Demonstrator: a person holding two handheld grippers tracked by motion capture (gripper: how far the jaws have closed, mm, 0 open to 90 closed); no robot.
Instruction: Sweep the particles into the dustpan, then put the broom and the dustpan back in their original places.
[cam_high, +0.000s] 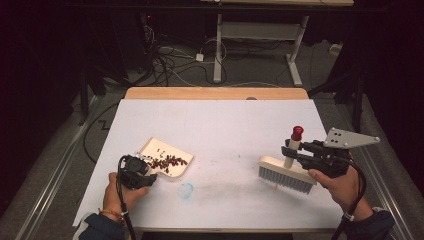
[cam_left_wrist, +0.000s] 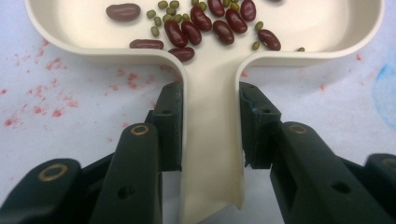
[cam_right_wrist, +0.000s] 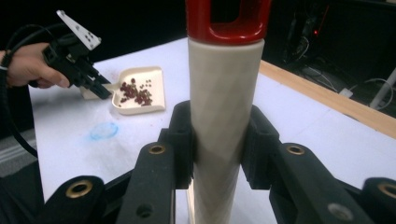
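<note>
A cream dustpan (cam_high: 172, 151) lies at the table's left and holds dark red beans (cam_left_wrist: 201, 23) mixed with small green ones. My left gripper (cam_high: 151, 174) is shut on the dustpan's flat handle (cam_left_wrist: 210, 140), with one jaw pressed against each edge. At the right, a brush (cam_high: 286, 175) with a cream back and grey bristles stands bristles-down on the white table cover (cam_high: 225, 125). My right gripper (cam_high: 296, 152) is shut on its upright cream handle (cam_right_wrist: 224, 107), just below the red cap (cam_right_wrist: 229, 18).
A blue smudge (cam_high: 186, 190) marks the cover between dustpan and brush. Red speckled stains (cam_left_wrist: 42, 98) surround the dustpan. The table's wooden back edge (cam_high: 215, 93) borders a floor strewn with cables, and another table's legs (cam_high: 218, 50) stand beyond.
</note>
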